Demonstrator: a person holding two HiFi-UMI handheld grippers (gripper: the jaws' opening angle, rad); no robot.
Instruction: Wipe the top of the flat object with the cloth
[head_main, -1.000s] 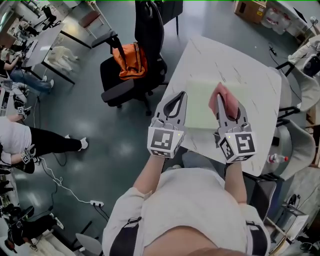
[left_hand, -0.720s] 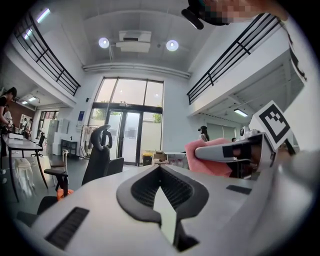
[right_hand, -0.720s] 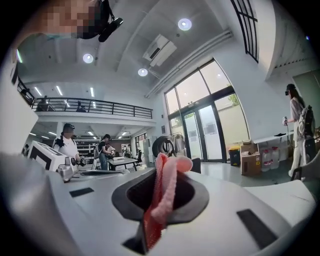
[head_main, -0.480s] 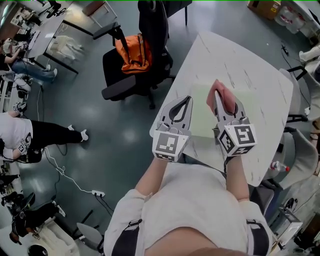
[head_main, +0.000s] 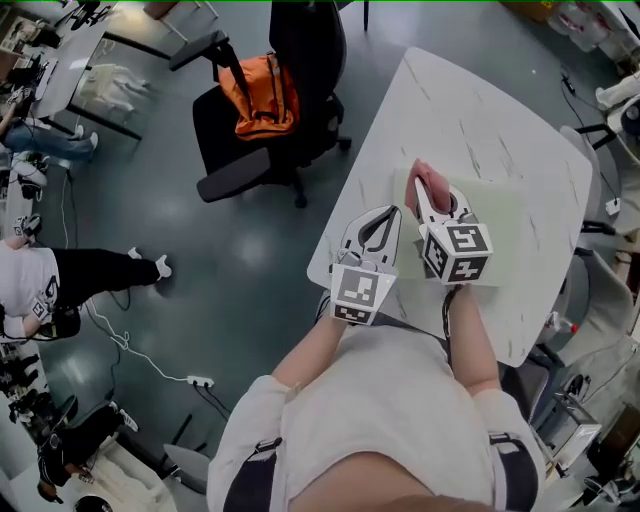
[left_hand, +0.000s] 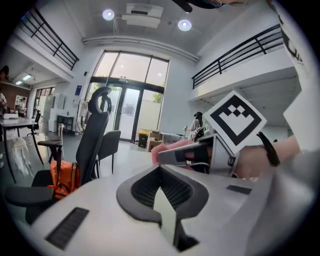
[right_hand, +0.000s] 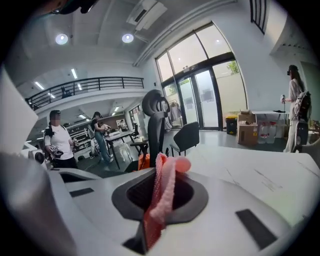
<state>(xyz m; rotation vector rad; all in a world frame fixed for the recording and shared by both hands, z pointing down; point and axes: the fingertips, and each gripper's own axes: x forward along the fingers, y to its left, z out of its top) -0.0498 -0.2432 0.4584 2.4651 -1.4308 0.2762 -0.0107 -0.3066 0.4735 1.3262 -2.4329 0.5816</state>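
One soft, limp cloth (right_hand: 161, 195), judged light, sits pinched at a bunched fold in the right gripper (head_main: 437, 200) at the mat's (head_main: 500, 225) left edge; the left gripper (head_main: 380, 222) is clenched on nothing.

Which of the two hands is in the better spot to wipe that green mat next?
Right. The right gripper is shut on the pink cloth and sits over the green mat. The left gripper is shut on nothing, off to the mat's side.
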